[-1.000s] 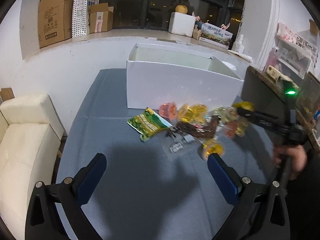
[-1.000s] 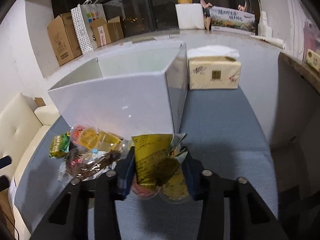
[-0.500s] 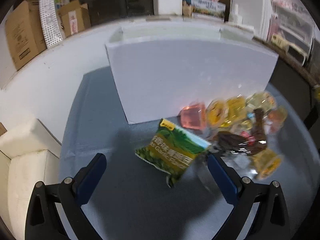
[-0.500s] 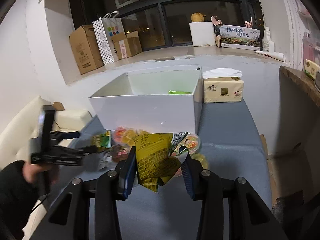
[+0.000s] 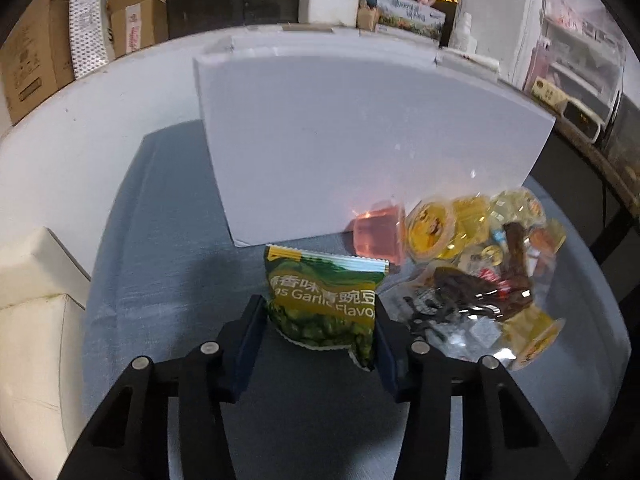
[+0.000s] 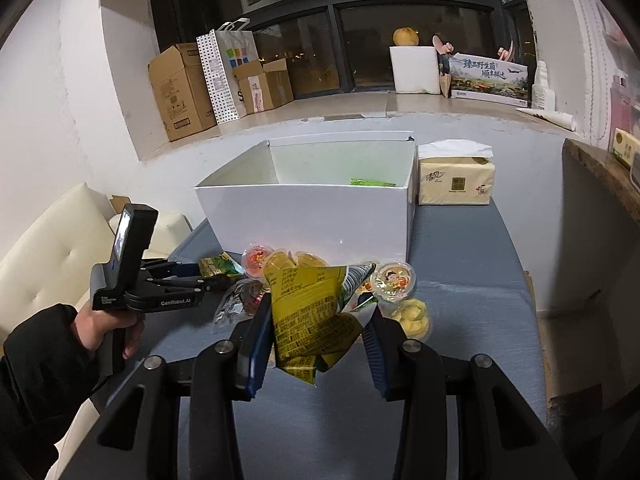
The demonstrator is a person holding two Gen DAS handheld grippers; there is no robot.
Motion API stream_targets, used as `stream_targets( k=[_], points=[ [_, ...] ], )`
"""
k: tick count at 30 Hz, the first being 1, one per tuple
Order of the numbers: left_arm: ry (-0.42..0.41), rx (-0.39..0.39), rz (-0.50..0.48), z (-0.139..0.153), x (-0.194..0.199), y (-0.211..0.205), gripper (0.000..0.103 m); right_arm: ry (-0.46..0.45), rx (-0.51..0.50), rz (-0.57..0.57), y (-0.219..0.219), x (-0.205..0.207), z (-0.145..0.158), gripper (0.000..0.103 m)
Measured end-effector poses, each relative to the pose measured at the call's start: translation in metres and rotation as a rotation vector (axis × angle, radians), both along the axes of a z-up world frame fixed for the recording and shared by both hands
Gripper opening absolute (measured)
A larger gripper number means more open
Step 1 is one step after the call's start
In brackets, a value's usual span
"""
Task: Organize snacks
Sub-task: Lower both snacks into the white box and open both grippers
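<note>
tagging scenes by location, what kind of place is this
Probably a lived-in home room, not a lab: a cream sofa beside the blue-clothed table, cardboard boxes and a shopping bag on the windowsill.

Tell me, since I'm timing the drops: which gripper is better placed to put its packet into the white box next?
Right gripper: its yellow packet is lifted, the white box opening visible. Left gripper's green packet sits low.

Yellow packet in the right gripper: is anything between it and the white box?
Only the box's near wall, which the yellow packet must clear. Jelly cups lie below on the table. The box top is open. The right gripper grips the packet.
</note>
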State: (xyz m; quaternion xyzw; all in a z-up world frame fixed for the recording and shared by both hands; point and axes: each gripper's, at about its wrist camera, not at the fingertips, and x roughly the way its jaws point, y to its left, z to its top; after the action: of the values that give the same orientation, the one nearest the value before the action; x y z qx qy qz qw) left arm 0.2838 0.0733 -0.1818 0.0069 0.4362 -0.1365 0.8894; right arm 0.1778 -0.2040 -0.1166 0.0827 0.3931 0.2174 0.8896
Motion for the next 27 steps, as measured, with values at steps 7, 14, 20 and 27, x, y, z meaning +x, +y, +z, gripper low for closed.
stream_targets(
  k=[7, 14, 20, 27],
  points=[
    [-0.133, -0.043, 0.041, 0.059, -0.046, -0.005, 0.054, -0.018, 0.012, 0.022, 0.013, 0.000, 0.009, 0.045],
    [-0.227, -0.111, 0.089, 0.127, -0.049, -0.017, 0.054, -0.041, 0.035, -0.011, 0.017, 0.036, 0.026, 0.045],
    [-0.270, -0.054, 0.077, 0.157, 0.001, -0.046, 0.054, -0.026, 0.043, -0.059, 0.019, 0.110, 0.033, 0.045],
    [-0.204, -0.010, 0.102, 0.146, 0.073, -0.052, 0.054, 0.010, -0.022, -0.079, 0.032, 0.176, 0.014, 0.045]
  ],
)
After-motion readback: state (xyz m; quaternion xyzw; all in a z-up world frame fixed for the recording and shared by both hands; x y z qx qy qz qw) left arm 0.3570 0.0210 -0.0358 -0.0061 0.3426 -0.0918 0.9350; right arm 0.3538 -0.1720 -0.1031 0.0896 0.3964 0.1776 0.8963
